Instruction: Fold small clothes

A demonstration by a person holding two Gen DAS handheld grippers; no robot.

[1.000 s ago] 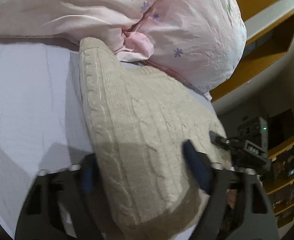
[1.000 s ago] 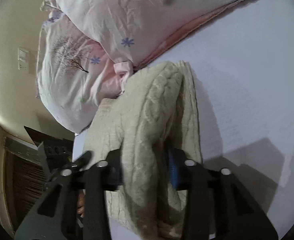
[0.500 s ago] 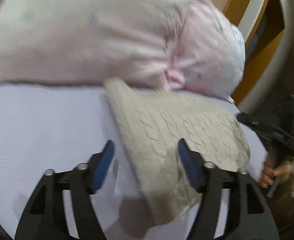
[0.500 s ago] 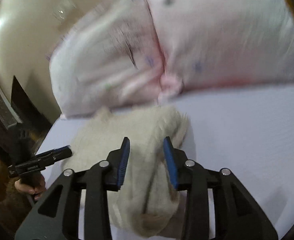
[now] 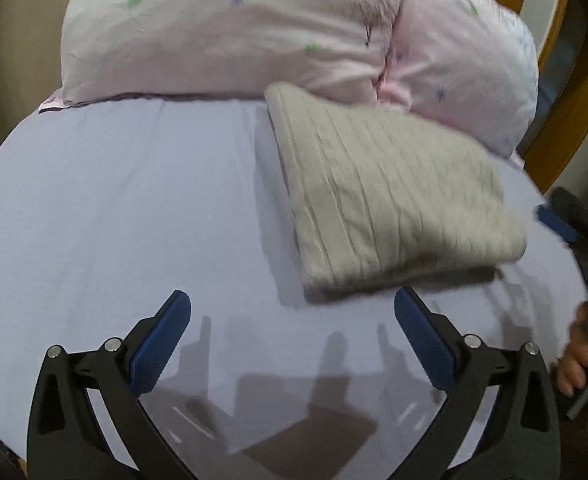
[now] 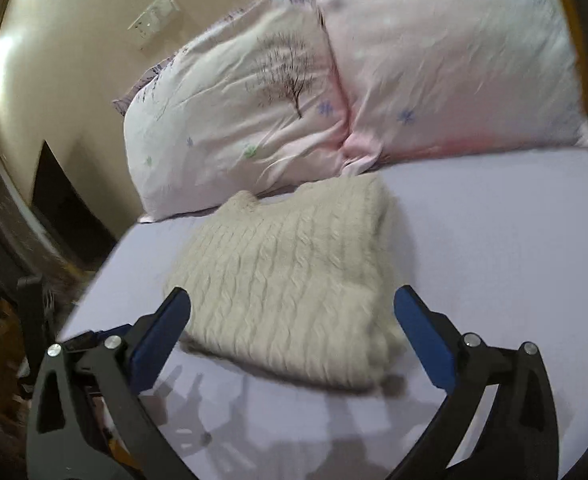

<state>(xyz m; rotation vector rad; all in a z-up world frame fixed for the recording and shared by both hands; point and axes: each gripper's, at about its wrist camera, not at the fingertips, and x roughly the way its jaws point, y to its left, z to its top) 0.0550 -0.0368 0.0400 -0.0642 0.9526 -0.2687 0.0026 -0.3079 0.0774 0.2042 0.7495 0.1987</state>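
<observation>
A cream cable-knit sweater (image 5: 390,196) lies folded into a thick rectangle on the lavender bed sheet (image 5: 114,208), its far corner against the pillows. It also shows in the right wrist view (image 6: 290,280). My left gripper (image 5: 292,320) is open and empty, held above the sheet just short of the sweater's near edge. My right gripper (image 6: 292,312) is open and empty, its blue pads either side of the sweater's near end without touching it. The right gripper's tip (image 5: 562,224) shows at the right edge of the left wrist view.
Two pink floral pillows (image 5: 254,32) (image 6: 334,92) lie along the head of the bed behind the sweater. A wooden shelf frame (image 5: 566,92) stands to the right. The bed's edge (image 6: 94,280) drops off left of the sweater.
Both grippers have let go of the sweater, opened wide and pulled back toward me. The sweater now lies flat and folded on the sheet.
</observation>
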